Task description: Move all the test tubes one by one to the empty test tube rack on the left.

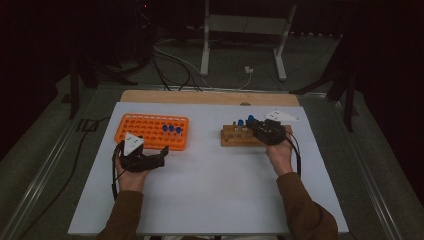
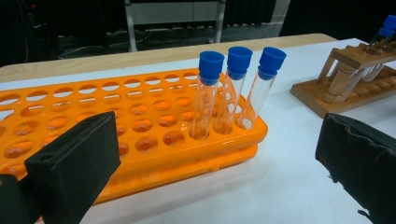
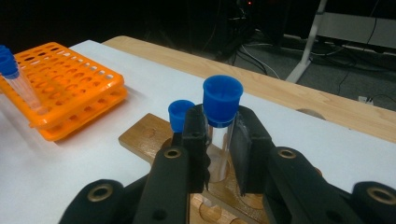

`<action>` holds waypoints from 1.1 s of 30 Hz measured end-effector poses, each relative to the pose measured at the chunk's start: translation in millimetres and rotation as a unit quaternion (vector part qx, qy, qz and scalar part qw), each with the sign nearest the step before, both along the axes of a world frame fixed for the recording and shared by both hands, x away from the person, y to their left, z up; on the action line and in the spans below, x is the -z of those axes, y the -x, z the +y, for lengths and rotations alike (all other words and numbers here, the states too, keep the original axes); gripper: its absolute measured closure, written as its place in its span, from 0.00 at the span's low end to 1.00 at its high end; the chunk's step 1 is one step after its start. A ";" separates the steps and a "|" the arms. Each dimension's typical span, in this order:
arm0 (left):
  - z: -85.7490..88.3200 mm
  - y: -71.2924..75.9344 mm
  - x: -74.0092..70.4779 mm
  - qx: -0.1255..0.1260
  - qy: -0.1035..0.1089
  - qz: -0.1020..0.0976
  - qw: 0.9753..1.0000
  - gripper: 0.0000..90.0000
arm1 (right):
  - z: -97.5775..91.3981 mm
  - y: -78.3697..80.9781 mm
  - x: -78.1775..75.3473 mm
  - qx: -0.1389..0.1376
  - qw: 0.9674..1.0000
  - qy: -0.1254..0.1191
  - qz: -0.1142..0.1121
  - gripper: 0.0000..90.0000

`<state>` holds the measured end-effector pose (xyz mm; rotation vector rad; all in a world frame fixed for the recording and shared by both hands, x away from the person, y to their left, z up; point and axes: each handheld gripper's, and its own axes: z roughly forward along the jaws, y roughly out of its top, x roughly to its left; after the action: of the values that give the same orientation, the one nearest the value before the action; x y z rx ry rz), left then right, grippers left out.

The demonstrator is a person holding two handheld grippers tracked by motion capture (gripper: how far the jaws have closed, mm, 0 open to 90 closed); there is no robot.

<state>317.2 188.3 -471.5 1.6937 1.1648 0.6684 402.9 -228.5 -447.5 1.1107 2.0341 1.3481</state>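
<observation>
Surface: You work on a white board [image 1: 210,190] laid over a wooden table top [image 1: 210,96], whose bare far edge shows beyond the board.
Room: It is dark around you; past the table lie a grey floor, loose cables [image 1: 172,62] and a white metal stand [image 1: 243,30].
Orange rack: The orange rack [image 1: 150,131] lies on the left half of the board; three clear tubes with blue caps [image 2: 236,86] stand side by side in holes near its right end, leaning a little.
Wooden rack: The wooden rack [image 1: 240,136] sits on the right half, well apart from the orange one.
Tube in hand: The capped tube [image 3: 221,123] stands upright in the wooden rack, and your right gripper [image 3: 219,154] has its jaws pressed on the glass just under the blue cap.
Neighbour: A second blue-capped tube [image 3: 180,115] stands just beside the gripped one, partly hidden behind the jaw.
Left gripper: Your left gripper [image 1: 142,156] rests low at the near edge of the orange rack, jaws spread wide with nothing between them.
In the way: The white board between the two racks lies bare; the neighbour tube crowds the right gripper's jaw.
</observation>
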 end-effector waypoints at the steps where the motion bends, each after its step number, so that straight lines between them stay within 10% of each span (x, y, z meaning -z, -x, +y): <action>1: 0.0 0.0 0.0 0.000 0.000 0.000 1.000 0.01 | -0.3 0.0 -0.6 0.000 1.000 0.000 0.000 0.85; 21: -8.3 1.1 -7.4 0.016 0.027 -0.009 0.999 0.01 | -7.3 8.4 -21.3 -0.002 1.000 -0.008 -0.022 0.85; 33: -44.5 -0.7 -24.1 0.066 0.002 -0.031 0.997 0.01 | -9.9 15.1 -35.3 -0.006 0.999 -0.005 -0.038 0.85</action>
<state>317.9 143.8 -447.3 1.7175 1.0016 0.6320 387.7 -238.4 -412.3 1.0381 1.9839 1.3864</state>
